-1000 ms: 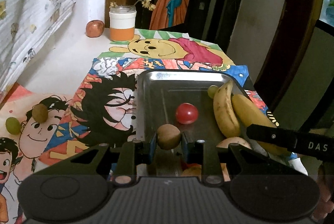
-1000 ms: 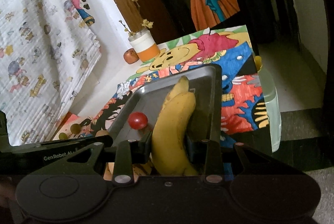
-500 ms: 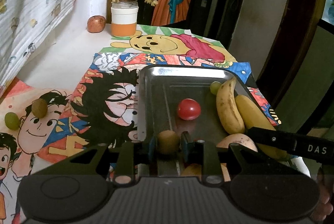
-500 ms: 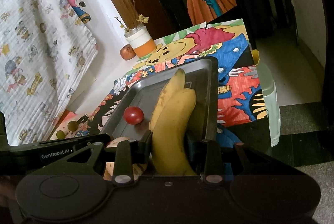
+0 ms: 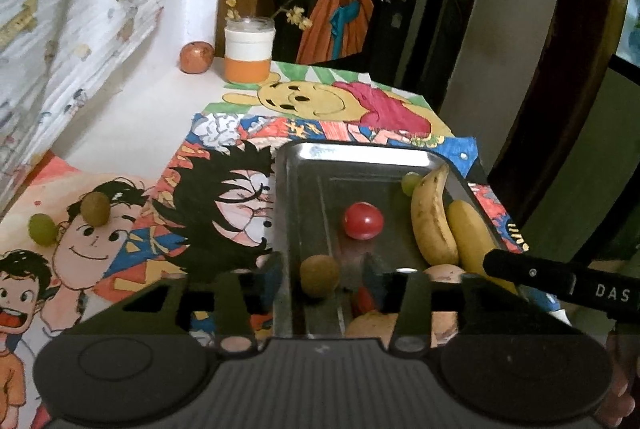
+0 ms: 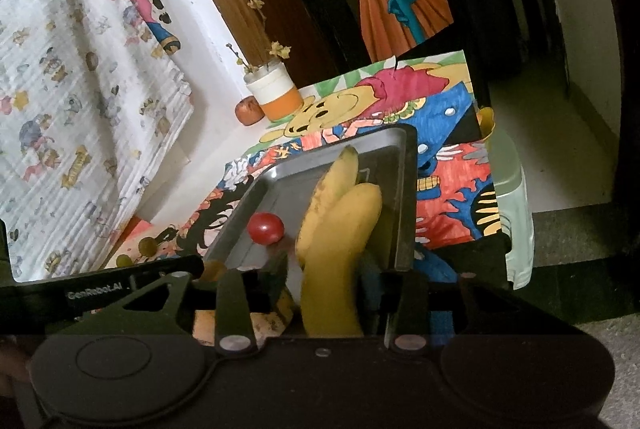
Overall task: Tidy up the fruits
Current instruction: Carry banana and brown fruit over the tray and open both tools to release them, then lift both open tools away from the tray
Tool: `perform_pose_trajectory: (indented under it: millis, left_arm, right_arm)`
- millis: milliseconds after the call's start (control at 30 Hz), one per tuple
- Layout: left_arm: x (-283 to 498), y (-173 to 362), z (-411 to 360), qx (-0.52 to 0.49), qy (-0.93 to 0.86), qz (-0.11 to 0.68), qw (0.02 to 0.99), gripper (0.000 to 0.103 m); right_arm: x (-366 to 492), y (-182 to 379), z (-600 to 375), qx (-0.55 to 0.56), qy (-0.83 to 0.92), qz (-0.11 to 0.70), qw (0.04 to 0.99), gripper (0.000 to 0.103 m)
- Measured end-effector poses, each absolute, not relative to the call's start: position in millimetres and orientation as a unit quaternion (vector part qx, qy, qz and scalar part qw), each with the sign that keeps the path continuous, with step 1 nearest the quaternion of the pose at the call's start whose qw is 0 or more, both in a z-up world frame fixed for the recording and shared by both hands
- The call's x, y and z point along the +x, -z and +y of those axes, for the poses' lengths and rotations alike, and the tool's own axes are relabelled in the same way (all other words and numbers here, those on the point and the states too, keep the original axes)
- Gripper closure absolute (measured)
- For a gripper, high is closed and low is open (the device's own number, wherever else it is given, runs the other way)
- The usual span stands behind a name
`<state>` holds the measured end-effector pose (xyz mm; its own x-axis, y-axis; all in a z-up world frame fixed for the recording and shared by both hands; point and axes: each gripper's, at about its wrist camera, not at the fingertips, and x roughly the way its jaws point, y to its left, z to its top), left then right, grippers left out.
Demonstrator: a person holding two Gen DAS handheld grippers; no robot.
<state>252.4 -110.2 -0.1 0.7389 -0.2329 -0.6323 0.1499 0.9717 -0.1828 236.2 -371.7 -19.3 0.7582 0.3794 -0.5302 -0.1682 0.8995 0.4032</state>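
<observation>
1. At the left of the table (image 5: 132, 117), on the coloured cartoon drawings (image 5: 120, 253), lie two small round fruits just beside each other: one pale green grape (image 5: 42, 228) and one dull brown-green round fruit (image 5: 95, 207).
2. Further back stand one reddish apple-like fruit (image 5: 196, 57) and one white-and-orange jar (image 5: 248, 55) holding dry yellow-flowered twigs.
3. One shiny rectangular metal tray (image 5: 360, 153) rests on the drawings. In it: one glossy red tomato (image 5: 363, 221), one green grape (image 5: 410, 183) near the far right corner, two yellow bananas side by side, and pale peach-coloured rounded fruit at the near edge, partly hidden.
4. The left tool (image 5: 322, 275) has just been opening; its fingers stand apart with gaps on both sides of a rough brown round fruit (image 5: 319, 275) that sits between them on the tray's near left part.
5. The spotted banana (image 5: 432, 221) lies left of the smooth banana (image 5: 470, 233).
6. The right tool (image 6: 326, 281) has also just been opening; the smooth banana (image 6: 336, 253) lies between its fingers, released, resting in the tray against the right wall.
7. Only the left view shows the tray's green grape and the brown fruit clearly. Only the right view shows a pale green plastic stool (image 6: 514, 197) beyond the table edge and the stone floor.
</observation>
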Motion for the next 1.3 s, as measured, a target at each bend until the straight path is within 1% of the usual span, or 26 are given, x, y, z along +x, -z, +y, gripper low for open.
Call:
perform_pose_trajectory:
  millis: [67, 100, 233, 267, 333, 367, 433, 500, 633, 900, 1100, 1300]
  left_arm:
    - [247, -5, -108, -0.063, 0.100, 0.340, 0.933, 0.044]
    - [245, -8, -107, -0.066, 0.099, 0.337, 0.934, 0.041]
    - [231, -18, -100, -0.076, 0.092, 0.323, 0.939, 0.027]
    - [227, -22, -99, -0.078, 0.090, 0.318, 0.940, 0.025]
    - [220, -28, -95, -0.082, 0.086, 0.308, 0.944, 0.016]
    - [215, -31, -94, -0.084, 0.084, 0.303, 0.946, 0.014]
    - [208, -36, -90, -0.087, 0.081, 0.293, 0.949, 0.006]
    - [199, -42, -87, -0.090, 0.076, 0.283, 0.952, 0.000]
    - [183, -49, -81, -0.092, 0.065, 0.273, 0.955, 0.000]
    - [152, -50, -63, -0.096, 0.050, 0.277, 0.955, 0.000]
    - [130, -37, -49, -0.091, 0.043, 0.303, 0.948, 0.000]
    - [106, -25, -33, -0.077, 0.026, 0.309, 0.947, 0.000]
  right_arm:
    - [230, 14, -372, 0.165, -0.147, 0.308, 0.925, 0.051]
    - [227, 12, -371, 0.164, -0.145, 0.304, 0.927, 0.047]
    - [215, 0, -371, 0.159, -0.142, 0.289, 0.933, 0.037]
    - [212, -3, -371, 0.157, -0.141, 0.286, 0.935, 0.035]
    - [204, -9, -369, 0.151, -0.140, 0.278, 0.938, 0.029]
    - [200, -12, -368, 0.149, -0.140, 0.274, 0.940, 0.028]
    - [193, -20, -366, 0.146, -0.140, 0.266, 0.943, 0.020]
    - [185, -27, -364, 0.143, -0.144, 0.259, 0.944, 0.014]
    - [172, -37, -359, 0.140, -0.149, 0.253, 0.946, 0.002]
    - [143, -45, -338, 0.096, -0.151, 0.274, 0.945, 0.001]
    - [116, -30, -319, 0.083, -0.151, 0.292, 0.941, 0.001]
    - [92, -19, -300, 0.052, -0.144, 0.314, 0.937, 0.001]
